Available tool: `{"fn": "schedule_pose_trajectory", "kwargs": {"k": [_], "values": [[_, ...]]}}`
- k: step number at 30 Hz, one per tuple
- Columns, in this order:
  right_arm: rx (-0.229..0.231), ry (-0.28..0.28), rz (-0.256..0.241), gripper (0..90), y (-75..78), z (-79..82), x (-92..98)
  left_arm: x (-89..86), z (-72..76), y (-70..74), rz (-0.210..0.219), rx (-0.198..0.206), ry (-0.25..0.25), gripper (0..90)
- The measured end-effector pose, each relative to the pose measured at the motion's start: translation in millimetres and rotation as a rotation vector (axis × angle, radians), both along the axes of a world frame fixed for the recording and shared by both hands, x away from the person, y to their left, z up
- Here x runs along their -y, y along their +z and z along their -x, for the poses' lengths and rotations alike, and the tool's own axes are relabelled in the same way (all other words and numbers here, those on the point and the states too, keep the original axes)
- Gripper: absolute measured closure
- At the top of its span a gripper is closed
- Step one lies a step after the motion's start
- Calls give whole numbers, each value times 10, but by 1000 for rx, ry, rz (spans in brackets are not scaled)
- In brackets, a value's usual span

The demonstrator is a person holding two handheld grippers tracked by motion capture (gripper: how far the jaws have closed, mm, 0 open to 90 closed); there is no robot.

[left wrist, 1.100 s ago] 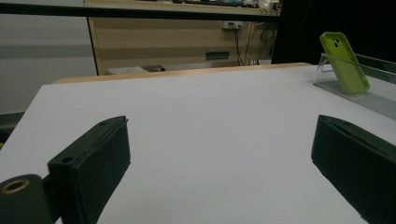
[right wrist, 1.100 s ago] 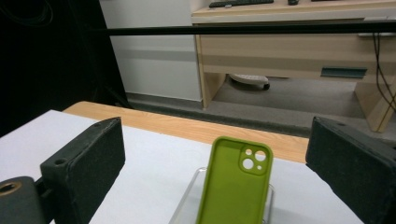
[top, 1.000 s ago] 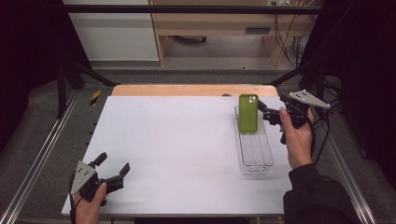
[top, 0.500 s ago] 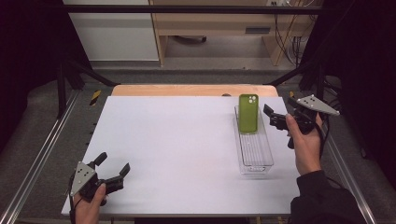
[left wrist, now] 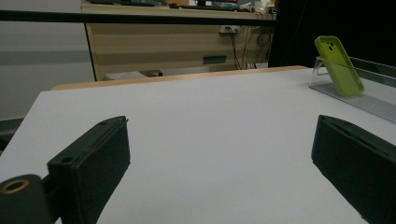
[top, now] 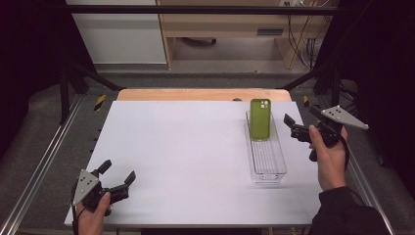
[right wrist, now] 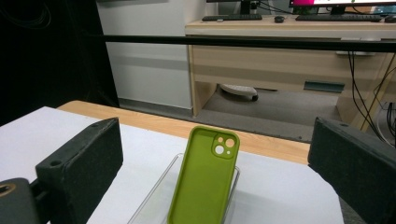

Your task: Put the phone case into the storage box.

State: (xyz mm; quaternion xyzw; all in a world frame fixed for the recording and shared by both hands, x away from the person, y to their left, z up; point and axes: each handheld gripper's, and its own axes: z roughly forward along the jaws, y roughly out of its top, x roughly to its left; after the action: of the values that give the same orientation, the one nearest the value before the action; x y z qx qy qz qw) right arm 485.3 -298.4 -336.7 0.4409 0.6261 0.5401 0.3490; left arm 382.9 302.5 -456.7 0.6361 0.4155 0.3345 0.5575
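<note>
While the left gripper (top: 116,181) rests wide open and empty at the table's near corner, the right gripper (top: 295,128), jaws spread and holding nothing, sits just beside the green phone case (top: 260,119), which leans against the clear tray's (top: 268,169) far end, seemingly within easy reach.

High view sits above my side of the white rectangular table (top: 195,161), looking fwd and down; my forearms come in from the bottom edge, desk and cabinet at the top. Left gripper view rides my left black two-jaw gripper (left wrist: 224,172) (top: 117,178), low over the tabletop at the near-left corner, facing across twd the far right; the lime-green soft phone case (left wrist: 339,66) shows small and far off. Right gripper view rides my right black two-jaw gripper (right wrist: 215,177) (top: 289,126), facing the table's far edge w/ the same case (right wrist: 205,175) close up, leaning in the clear plastic oblong tray (right wrist: 159,196). All three cams share case (top: 260,119), tray (top: 268,166) (left wrist: 369,100) and tabletop.
</note>
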Motion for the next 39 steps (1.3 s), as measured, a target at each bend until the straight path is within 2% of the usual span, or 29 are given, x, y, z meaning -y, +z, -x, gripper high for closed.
{"fn": "schedule_pose_trajectory", "kwargs": {"k": [9, 24, 29, 39], "values": [[19, 14, 8, 32, -17, 159, 35, -1, 6, 3, 1, -3, -2, 38], [123, 21, 11, 33, -125, 382, 98, 3, 25, 15, 1, 2, -14, 30], [135, 9, -6, 33, -203, 443, 124, 8, 25, 14, 1, 2, -14, 30], [145, 20, 20, 31, -314, 533, 119, 11, 26, 16, 0, 4, -14, 30]]}}
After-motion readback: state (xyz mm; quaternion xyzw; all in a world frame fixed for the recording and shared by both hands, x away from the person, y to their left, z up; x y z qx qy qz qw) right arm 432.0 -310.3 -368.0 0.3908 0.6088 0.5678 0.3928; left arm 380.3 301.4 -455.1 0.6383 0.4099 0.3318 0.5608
